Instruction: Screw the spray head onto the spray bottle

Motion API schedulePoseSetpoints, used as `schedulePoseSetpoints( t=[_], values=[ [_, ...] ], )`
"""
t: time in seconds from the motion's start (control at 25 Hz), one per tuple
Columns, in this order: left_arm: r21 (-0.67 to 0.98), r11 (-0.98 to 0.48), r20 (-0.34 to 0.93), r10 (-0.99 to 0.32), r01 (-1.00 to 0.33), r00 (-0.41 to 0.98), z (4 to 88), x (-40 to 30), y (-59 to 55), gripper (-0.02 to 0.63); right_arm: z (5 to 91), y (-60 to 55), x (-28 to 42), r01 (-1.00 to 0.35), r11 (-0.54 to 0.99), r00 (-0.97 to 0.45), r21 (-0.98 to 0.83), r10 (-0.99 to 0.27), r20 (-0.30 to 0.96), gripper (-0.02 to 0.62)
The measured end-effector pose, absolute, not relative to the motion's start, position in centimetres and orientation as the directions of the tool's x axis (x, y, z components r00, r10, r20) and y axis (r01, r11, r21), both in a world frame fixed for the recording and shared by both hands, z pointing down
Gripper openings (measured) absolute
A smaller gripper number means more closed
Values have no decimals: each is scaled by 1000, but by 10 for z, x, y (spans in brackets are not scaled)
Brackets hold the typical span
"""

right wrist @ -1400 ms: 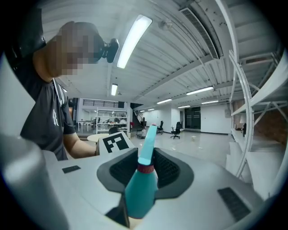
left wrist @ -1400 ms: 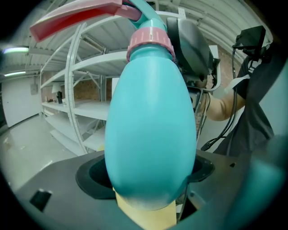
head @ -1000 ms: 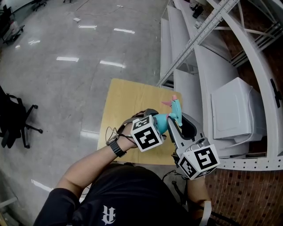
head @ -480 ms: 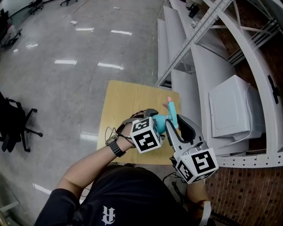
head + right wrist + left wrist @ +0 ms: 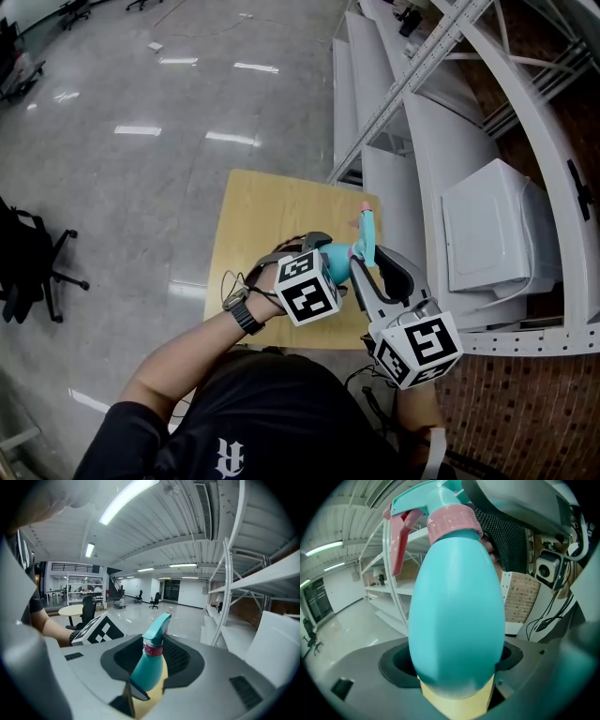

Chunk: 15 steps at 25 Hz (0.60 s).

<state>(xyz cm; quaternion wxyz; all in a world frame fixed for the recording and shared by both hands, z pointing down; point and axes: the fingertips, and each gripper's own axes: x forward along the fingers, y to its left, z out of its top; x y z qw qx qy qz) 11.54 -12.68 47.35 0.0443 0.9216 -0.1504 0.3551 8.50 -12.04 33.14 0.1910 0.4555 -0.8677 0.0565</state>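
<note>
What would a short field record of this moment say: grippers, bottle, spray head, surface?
left gripper: shut on the body of the teal egg-shaped plastic spray bottle
right gripper: shut on the teal plastic spray head, pads at its pink ribbed collar
spray head: seated on the bottle neck; tightness cannot be told
surface: light wooden table beneath both grippers

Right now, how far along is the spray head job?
Done: spray head sits on the spray bottle, pink collar down on the neck. In hand: left gripper clamps the bottle body; right gripper is closed on the head's collar, apparently gripping it. Left: can't tell if the collar is fully tight; probably final turns, then release.
</note>
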Motion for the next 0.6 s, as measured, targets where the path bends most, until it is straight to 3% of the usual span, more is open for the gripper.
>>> schedulePoseSetpoints(
  t=[0.36, 0.48, 0.6],
  values=[
    [-43, -955, 626, -254, -292, 737, 459, 112, -131, 428, 320, -109, 86, -762, 647, -614, -3, -722, 318, 115],
    [-24, -976, 589, -189, -217, 786, 444, 113, -120, 428, 298, -101, 103, -647, 738, -762, -191, -630, 150, 115],
    [25, -995, 543, -71, -100, 837, 426, 115, -98, 428, 286, -98, 113, -383, 847, -899, -369, -434, -62, 115]
  ],
)
